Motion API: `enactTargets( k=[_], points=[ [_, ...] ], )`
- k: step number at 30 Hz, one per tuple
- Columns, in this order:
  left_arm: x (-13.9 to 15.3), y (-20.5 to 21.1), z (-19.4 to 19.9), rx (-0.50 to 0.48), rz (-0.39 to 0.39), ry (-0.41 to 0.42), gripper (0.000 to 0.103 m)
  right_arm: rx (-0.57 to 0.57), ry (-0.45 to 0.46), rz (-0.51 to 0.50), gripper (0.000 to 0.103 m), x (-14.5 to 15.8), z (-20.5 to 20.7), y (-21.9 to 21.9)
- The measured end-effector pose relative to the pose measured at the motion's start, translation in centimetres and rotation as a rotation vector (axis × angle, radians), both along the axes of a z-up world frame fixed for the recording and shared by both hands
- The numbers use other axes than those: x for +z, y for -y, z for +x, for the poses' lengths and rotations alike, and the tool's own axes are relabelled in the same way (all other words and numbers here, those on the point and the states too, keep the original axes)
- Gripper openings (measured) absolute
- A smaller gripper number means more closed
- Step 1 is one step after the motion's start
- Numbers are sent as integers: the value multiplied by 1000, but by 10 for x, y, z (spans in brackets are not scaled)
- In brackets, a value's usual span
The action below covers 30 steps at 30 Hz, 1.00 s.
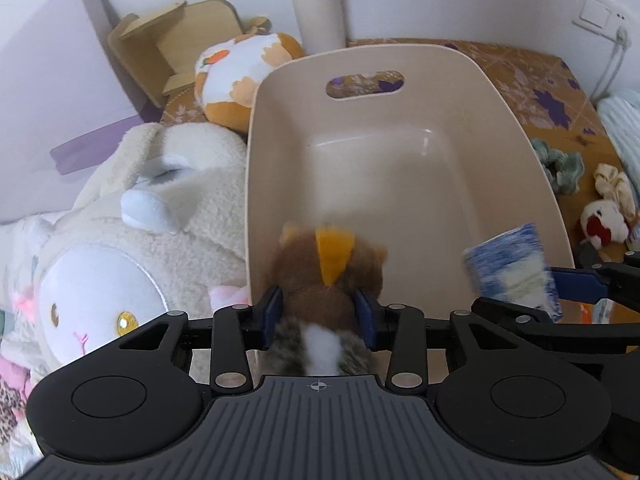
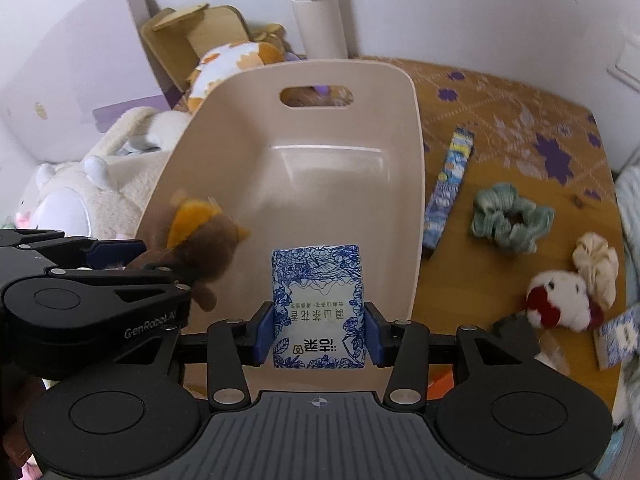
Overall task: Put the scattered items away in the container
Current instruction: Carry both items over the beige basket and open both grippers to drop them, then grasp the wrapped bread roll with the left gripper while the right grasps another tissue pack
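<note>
A beige plastic bin (image 1: 400, 184) with a handle slot stands on the patterned bed; it also shows in the right wrist view (image 2: 304, 184), and its inside looks bare. My left gripper (image 1: 320, 316) is shut on a small brown plush toy (image 1: 328, 276) at the bin's near left rim. The toy also shows in the right wrist view (image 2: 196, 248). My right gripper (image 2: 318, 334) is shut on a blue-and-white tissue pack (image 2: 318, 304) over the bin's near rim. The pack also shows in the left wrist view (image 1: 512, 268).
A large cream plush (image 1: 132, 220) and an orange-white plush (image 1: 240, 76) lie left of the bin. A white bottle (image 2: 318, 12) stands behind. On the bed to the right are a long blue box (image 2: 448, 188), green scrunchie (image 2: 510, 216), cream scrunchie (image 2: 596, 264) and white-red plush (image 2: 560, 300).
</note>
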<state>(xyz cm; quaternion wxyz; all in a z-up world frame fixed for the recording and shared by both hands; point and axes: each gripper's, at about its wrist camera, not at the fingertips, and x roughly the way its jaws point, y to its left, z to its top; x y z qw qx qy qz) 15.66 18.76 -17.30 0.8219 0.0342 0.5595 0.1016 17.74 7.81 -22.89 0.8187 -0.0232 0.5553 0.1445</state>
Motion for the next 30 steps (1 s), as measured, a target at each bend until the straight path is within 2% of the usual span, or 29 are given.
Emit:
enactTargets(
  k=[3,5,8,13,14,15,19,21,25,30],
  points=[
    [6,1,-1,-22,31,20,49,-19,2,9,54,2,-3,1],
    [12,0,-2,-29,40,35,62,-16,20,2,54,8,-5,1],
    [24,1,-2,-37,41,71,69,-14,53,-4,58,22,-8,6],
    [43,14,-2,-38,33,102,73,-27,112,3,67,51,-13,25],
    [48,20,-3,-45,30,109,73,-28,121,0,71,56,-14,31],
    [52,27,-5,-53,30,115,73,-29,129,-6,76,62,-15,38],
    [66,66,-15,-98,17,134,74,-50,160,-34,79,78,-20,74],
    [70,89,-21,-124,0,138,77,-71,164,-40,85,84,-21,100],
    [67,141,-33,-192,-22,144,79,-107,152,-56,85,87,-21,146],
    [49,199,-41,-263,-38,132,79,-111,136,-73,86,84,-20,196]
  ],
)
